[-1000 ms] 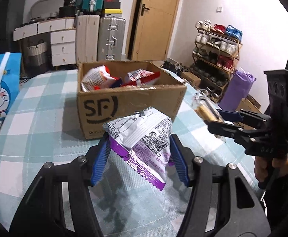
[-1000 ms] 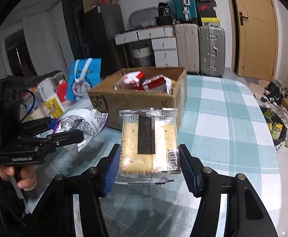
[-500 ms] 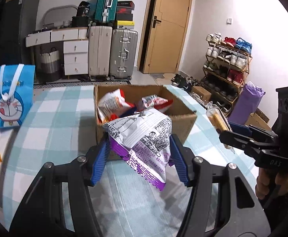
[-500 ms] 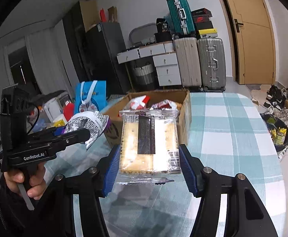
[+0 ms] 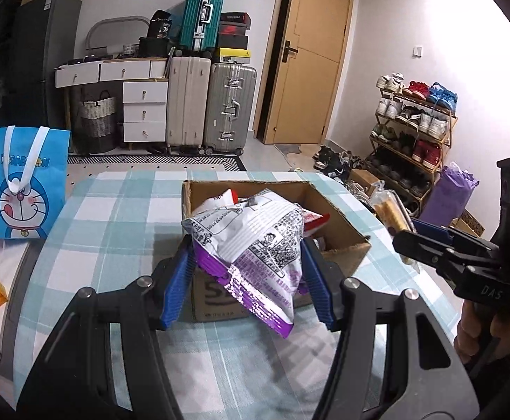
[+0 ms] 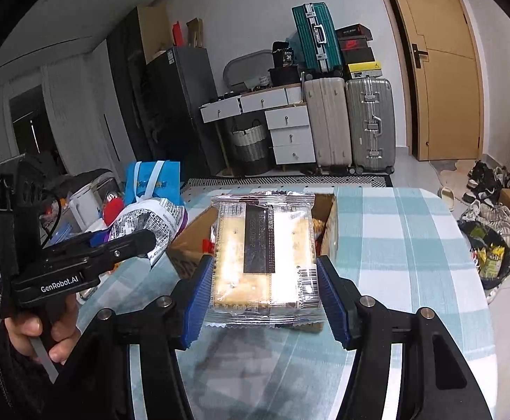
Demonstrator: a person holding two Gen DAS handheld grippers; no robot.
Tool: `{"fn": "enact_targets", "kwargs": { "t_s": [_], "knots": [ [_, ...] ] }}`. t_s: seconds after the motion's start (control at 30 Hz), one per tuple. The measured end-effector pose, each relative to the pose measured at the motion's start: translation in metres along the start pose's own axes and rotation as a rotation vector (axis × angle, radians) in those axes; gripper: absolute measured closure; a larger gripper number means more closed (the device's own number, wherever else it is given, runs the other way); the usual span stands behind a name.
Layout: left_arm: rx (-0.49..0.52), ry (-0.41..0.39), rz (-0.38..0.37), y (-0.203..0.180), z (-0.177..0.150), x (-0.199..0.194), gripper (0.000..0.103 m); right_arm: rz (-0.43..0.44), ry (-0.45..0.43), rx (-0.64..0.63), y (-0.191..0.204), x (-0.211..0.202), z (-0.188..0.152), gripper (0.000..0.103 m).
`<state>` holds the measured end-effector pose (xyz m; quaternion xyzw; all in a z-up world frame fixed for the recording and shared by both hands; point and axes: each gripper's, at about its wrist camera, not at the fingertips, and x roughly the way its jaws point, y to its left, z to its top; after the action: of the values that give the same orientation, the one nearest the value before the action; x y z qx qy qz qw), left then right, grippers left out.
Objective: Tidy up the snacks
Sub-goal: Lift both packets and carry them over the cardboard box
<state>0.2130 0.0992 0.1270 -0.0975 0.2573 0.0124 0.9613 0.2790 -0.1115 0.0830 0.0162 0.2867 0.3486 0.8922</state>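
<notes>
Item one: crinkled white-and-purple foil snack bag (image 5: 251, 245), printed with black text, clamped between the blue ribbed pads of the left gripper (image 5: 248, 276). Bag hangs above the near edge of the open brown cardboard box (image 5: 339, 241), its purple lower seam drooping in front of the box's near wall.

Item two: flat clear-wrapped pack of pale crackers (image 6: 263, 259) with a dark label strip and barcode, pinched at both long sides by the right gripper (image 6: 263, 290). Pack is held upright, in front of the same box (image 6: 188, 241), above the table.

Box contents: red-and-white snack packets (image 5: 311, 218), partly hidden behind the held bag.

Surface: round table with teal-and-white checked cloth (image 5: 115, 231); box sits near its middle.

Left of the box, at the table's edge: blue cartoon-cat tote bag with white handles (image 5: 23, 189), standing upright.

Far background: teal hard-shell suitcase (image 5: 200, 17) stacked above a beige suitcase (image 5: 187, 101) and a silver suitcase (image 5: 229, 105); white drawer unit (image 5: 144, 110); wooden door (image 5: 311, 59); shoe rack (image 5: 414, 119) on the right.
</notes>
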Motion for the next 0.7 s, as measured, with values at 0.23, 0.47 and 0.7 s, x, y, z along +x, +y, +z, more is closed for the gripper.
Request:
{"fn": "enact_targets", "kwargs": {
  "t_s": [0.23, 0.47, 0.7],
  "knots": [
    [-0.019, 0.001, 0.007, 0.011, 0.013, 0.023, 0.046, -0.016, 0.002, -0.002, 0.000, 0.017, 0.012, 0.044],
    [-0.011, 0.009, 0.007, 0.017, 0.024, 0.055, 0.046, -0.023, 0.024, -0.005, 0.001, 0.041, 0.019, 0.044],
    [0.017, 0.029, 0.013, 0.014, 0.032, 0.093, 0.046, -0.027, 0.040, 0.001, -0.003, 0.066, 0.026, 0.044]
  ]
}}
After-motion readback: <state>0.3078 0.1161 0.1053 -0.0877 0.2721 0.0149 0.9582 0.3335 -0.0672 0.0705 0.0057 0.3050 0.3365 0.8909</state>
